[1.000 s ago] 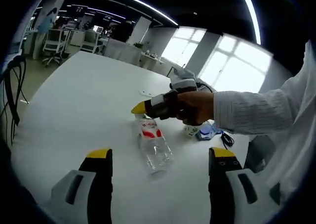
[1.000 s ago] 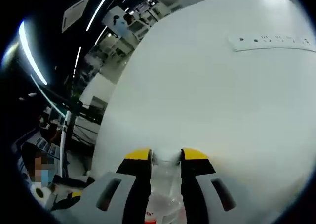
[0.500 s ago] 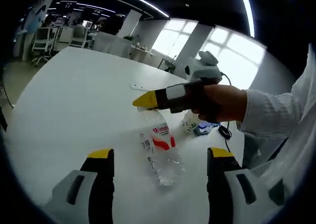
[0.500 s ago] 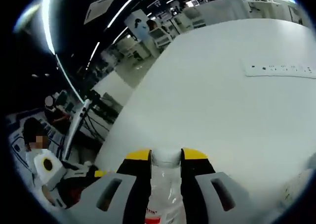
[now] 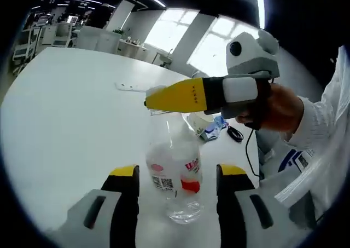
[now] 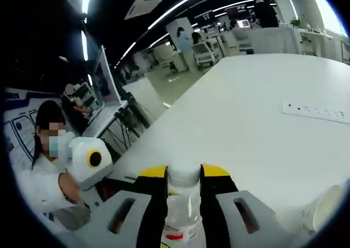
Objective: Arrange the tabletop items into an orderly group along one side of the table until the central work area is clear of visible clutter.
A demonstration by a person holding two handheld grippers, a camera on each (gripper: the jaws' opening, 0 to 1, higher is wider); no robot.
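A clear plastic water bottle [image 5: 174, 178] with a red-and-white label stands upright on the white table [image 5: 65, 111]. My right gripper [image 6: 184, 172] is shut on its white-capped neck. In the left gripper view that right gripper [image 5: 154, 102] reaches in from the right, held by a hand [image 5: 281, 110], and pinches the bottle's top. My left gripper [image 5: 178, 171] is open, its yellow-tipped jaws standing either side of the bottle's body with small gaps. The bottle body [image 6: 179, 229] runs down between the right jaws.
A white power strip [image 5: 131, 87] [image 6: 317, 112] lies farther along the table. A white paper cup [image 5: 197, 125] [image 6: 326, 206], a blue item [image 5: 219, 125] and a black cable [image 5: 238, 133] sit near the table's edge. A person [image 6: 46, 171] stands at the table's near side.
The bottle has gone from lying tilted on the table to upright, raised by the right gripper at its neck. The left gripper has come closer, so its jaws now flank the bottle.
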